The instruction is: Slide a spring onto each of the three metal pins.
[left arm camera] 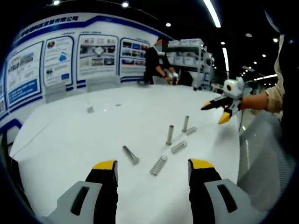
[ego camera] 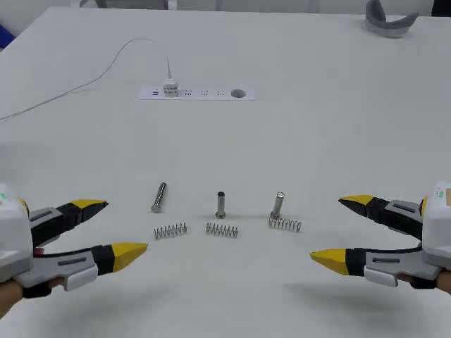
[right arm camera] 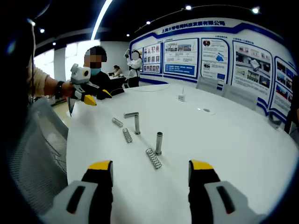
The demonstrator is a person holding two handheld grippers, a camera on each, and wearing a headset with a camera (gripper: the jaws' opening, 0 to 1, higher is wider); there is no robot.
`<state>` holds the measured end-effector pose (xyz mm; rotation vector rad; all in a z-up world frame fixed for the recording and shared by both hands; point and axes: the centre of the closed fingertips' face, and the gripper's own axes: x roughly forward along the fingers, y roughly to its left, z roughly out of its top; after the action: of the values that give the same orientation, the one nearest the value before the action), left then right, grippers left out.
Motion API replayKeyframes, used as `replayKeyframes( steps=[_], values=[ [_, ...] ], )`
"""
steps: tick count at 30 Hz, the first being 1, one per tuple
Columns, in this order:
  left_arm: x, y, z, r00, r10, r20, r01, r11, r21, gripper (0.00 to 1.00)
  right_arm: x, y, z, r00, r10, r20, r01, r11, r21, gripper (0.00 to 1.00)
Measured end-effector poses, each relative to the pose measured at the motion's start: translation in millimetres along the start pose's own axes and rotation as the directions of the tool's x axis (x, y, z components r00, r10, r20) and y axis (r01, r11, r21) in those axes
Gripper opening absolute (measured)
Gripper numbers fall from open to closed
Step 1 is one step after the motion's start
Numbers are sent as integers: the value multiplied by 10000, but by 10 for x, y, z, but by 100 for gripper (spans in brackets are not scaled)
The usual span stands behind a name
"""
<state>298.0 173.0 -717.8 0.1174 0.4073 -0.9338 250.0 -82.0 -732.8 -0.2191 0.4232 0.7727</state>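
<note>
in the head view the left tool (ego camera: pixel 125 226) and the right tool (ego camera: pixel 325 229), both with yellow-tipped jaws, hover low over the white surface (ego camera: pixel 317 141), each with jaws apart and clamped on nothing. between the tools lie three thin coiled steel springs in a row: the spring nearest the left tool (ego camera: pixel 170 230), the middle spring (ego camera: pixel 222 229) and the spring nearest the right tool (ego camera: pixel 285 224). just beyond them are three short silver metal pins, all bare: the flat-lying pin (ego camera: pixel 159 196) on the left tool's side, then the middle pin (ego camera: pixel 220 205) and the right-side pin (ego camera: pixel 277 205), both upright. in the left gripper view the spring nearest the left tool lies just ahead of the open jaws, the flat-lying pin beside it. in the right gripper view the spring nearest the right tool lies ahead of the jaws, close by the right-side pin; whether they touch i cannot tell. the likely trouble: a spring pinched off-centre may roll or flick away, and a nudge from a jaw could topple a pin, since they seem to stand free. the coil ends and the pins' feet are too small to make out.
</note>
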Motion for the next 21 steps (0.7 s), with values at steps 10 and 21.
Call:
replayKeyframes(
  steps=[10, 21],
  values=[
    [326, 84, 160, 9983, -221, -534, 279, 9935, 1101, 58, 1, 61, 24, 10000, -36, 82, 36, 10000, 22, 67],
    [601, 224, 153, 9940, -139, -1081, 277, 9915, 1274, 54, -5, 59, 7, 10000, -51, 45, 51, 10000, 5, 66]
  ],
)
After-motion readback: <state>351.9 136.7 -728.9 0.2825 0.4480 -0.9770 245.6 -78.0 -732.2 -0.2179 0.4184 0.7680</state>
